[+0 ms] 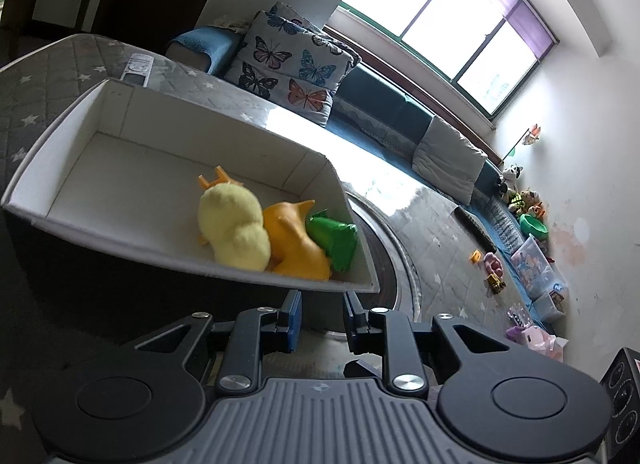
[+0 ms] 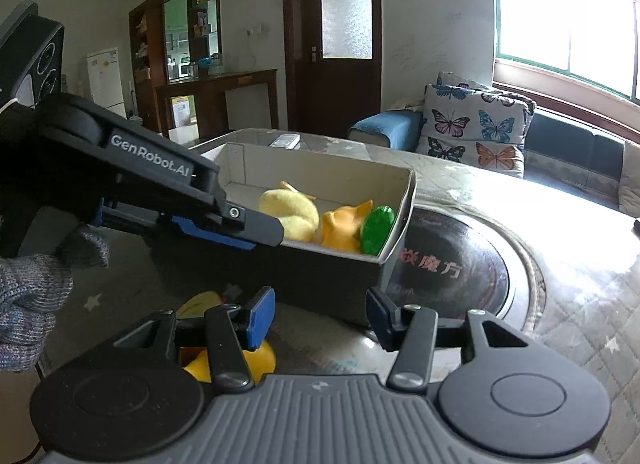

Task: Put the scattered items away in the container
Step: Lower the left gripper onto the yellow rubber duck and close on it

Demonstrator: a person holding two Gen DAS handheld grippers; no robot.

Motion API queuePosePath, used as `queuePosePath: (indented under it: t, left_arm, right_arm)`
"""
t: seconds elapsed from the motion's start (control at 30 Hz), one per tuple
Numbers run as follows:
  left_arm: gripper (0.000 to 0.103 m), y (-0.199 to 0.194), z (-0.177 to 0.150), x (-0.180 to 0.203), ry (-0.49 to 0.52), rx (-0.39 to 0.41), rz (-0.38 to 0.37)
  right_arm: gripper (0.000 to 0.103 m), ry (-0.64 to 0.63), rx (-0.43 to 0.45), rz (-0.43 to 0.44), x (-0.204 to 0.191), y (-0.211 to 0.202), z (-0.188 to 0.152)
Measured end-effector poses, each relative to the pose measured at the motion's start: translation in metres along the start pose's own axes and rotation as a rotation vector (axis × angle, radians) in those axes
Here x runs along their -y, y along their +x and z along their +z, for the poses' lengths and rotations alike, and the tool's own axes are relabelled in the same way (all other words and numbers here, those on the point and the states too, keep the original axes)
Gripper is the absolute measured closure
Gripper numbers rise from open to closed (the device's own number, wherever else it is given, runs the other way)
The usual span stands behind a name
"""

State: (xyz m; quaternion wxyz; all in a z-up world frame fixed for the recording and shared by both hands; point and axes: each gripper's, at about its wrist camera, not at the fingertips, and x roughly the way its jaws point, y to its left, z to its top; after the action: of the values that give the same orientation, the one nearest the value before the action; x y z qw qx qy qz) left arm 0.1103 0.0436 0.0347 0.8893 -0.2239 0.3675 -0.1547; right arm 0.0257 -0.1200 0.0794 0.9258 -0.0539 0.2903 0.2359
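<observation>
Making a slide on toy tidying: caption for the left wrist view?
Open left claw at the box rim; plush chick, orange toy and green toy inside.

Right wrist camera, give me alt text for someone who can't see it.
An open right gripper hovers over a yellow toy on the table, just in front of a box holding a yellow plush, an orange toy and a green toy. The left gripper reaches in from the left over the box's near wall.
</observation>
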Motion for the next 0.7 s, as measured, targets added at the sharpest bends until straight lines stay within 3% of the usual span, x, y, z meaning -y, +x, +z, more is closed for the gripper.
queuePosePath:
  t: [0.27, 0.7]
  left_arm:
    - [0.078, -0.018, -0.019, -0.017, -0.03, -0.007, 0.005]
    - [0.076, -0.033, -0.047, -0.031, -0.063, -0.051, -0.01]
  right_arm:
    - [0.031, -0.037, -0.019, 0.058, -0.02, -0.01, -0.018]
    - [0.025, -0.068, -0.084, 0.107, -0.044, 0.003, -0.042]
